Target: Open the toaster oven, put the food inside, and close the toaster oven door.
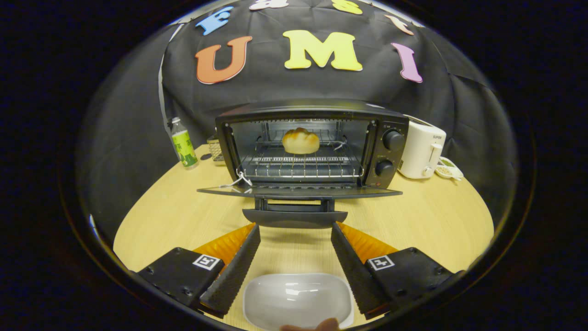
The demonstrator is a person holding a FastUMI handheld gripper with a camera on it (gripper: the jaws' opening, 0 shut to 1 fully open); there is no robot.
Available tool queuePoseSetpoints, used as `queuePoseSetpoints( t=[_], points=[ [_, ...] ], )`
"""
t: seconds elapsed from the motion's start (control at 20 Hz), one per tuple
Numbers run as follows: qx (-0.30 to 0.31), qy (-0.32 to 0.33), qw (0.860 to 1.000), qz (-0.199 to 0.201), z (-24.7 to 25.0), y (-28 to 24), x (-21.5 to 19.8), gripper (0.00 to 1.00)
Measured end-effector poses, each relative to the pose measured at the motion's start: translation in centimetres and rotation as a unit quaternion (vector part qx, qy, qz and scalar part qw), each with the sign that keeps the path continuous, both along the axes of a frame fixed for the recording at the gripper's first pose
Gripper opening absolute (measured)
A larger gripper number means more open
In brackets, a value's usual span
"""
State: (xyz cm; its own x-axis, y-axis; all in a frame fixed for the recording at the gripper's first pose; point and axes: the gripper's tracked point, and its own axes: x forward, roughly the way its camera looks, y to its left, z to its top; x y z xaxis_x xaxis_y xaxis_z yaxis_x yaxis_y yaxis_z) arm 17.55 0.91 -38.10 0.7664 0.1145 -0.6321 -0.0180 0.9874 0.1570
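One black toaster oven (312,142), door (298,191) flat open, one golden bread roll (300,140) on rack inside. Hand-held gripper (295,231) wide open, gripping nothing, one empty white dish (297,299) between fingers on wooden bench (436,216).

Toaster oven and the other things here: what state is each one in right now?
Toaster oven: open.
Oven door: folded down flat, handle toward the fingers.
Bread roll: inside, on the wire rack.
White dish: empty, on the table between the fingers.
Hand-held gripper: open, holding nothing, just short of the door handle.
Bottle: upright, capped.
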Motion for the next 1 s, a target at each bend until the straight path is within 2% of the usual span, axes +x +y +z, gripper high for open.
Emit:
queuePoseSetpoints(
  t=[0.25,0.45,0.7,1.0],
  points=[
    [-0.011,-0.047,0.999,-0.011,3.4,-0.8,3.5,1.00],
    [-0.018,-0.085,0.996,-0.025,6.7,-1.9,4.0,1.00],
    [-0.006,-0.149,0.988,-0.042,13.8,-3.4,1.7,1.00],
    [-0.014,-0.233,0.970,-0.073,26.2,-6.3,-4.0,1.00]
  ],
)
